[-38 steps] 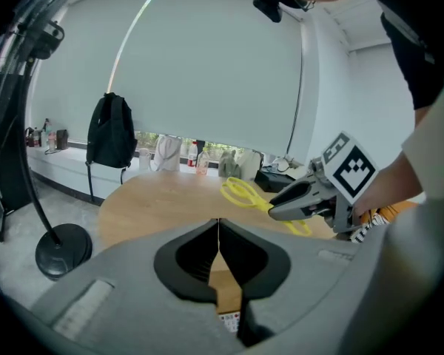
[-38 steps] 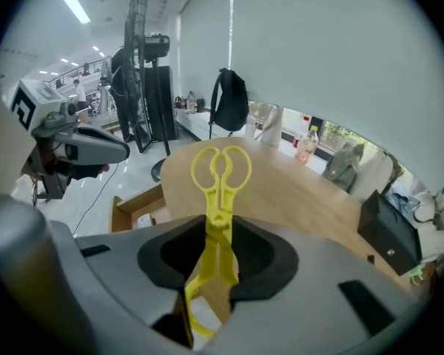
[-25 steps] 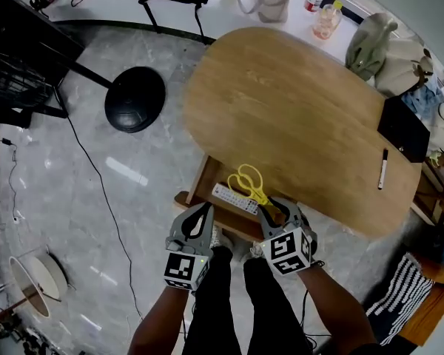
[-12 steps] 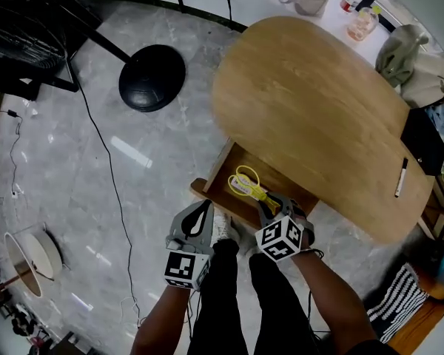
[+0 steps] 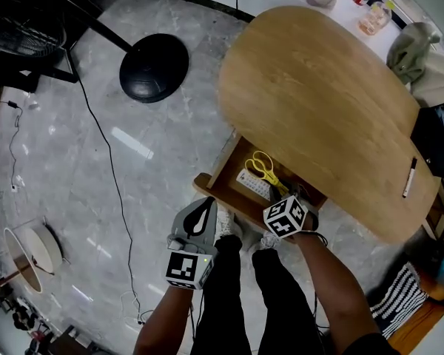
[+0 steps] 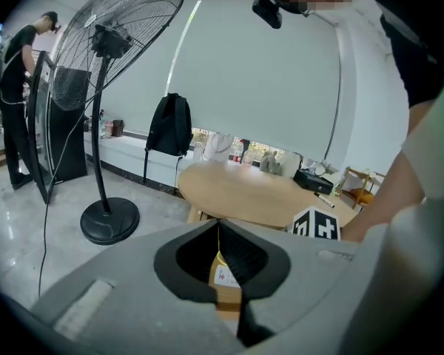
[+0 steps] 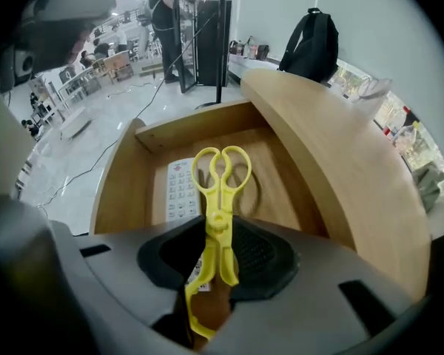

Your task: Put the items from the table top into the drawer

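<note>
The right gripper (image 7: pixel 218 231) is clamped on the yellow plastic scissor-shaped tool (image 7: pixel 220 176), low over the open wooden drawer (image 7: pixel 118 191), where a white remote control (image 7: pixel 179 191) already lies. The left gripper (image 6: pixel 218 224) is closed, empty. A black marker pen (image 5: pixel 410 177) and a flat black case (image 5: pixel 431 140) on the oval wooden table (image 5: pixel 318 102) look left to move.

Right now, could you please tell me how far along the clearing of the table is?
Done: the remote lies in the open drawer. In hand: the right gripper holds the yellow tongs over the drawer, not yet released. Left: the marker is on the table, and a black case at its edge may follow.
</note>
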Tool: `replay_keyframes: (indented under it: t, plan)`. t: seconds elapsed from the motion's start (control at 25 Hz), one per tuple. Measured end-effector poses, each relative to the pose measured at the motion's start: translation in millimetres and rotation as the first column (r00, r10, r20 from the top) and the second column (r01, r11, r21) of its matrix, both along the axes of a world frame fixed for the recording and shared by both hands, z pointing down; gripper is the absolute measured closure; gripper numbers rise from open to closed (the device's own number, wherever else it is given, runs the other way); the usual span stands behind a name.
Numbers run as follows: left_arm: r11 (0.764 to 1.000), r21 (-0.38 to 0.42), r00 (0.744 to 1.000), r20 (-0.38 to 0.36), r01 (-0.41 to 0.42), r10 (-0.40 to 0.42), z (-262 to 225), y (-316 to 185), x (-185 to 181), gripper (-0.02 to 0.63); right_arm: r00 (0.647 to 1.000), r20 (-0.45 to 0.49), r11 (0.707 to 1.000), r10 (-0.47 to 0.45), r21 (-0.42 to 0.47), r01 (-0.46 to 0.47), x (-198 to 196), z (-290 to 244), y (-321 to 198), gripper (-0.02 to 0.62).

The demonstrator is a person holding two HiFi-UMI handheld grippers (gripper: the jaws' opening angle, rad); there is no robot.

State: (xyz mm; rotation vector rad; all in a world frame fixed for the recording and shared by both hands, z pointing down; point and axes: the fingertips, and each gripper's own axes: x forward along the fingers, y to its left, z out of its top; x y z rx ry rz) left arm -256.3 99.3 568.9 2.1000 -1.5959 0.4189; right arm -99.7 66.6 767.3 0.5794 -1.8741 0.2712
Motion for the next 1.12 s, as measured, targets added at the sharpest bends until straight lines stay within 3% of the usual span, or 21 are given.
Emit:
replay_keyframes:
  t: [0.72,0.8,1.12]
  plan:
    - [0.998,-0.028,0.999,-0.007,-0.048,0.048,19,-13,-5,0.588,0.998,-0.062,1.0,0.01,0.005,-0.009,4,29,-15,0.485]
    - [0.998,-0.03,0.998,-0.009,-0.056,0.056,20,-16,-5,0.588,0.997,-0.07,1.0,0.01,0.005,-0.01,5,27,-15,0.445]
    - [0.992,-0.018,0.992,-0.015,-0.125,0.125,6,-35,1,0.588,1.0,0.009,1.0,0.015,-0.006,-0.015,3,-17,1,0.431]
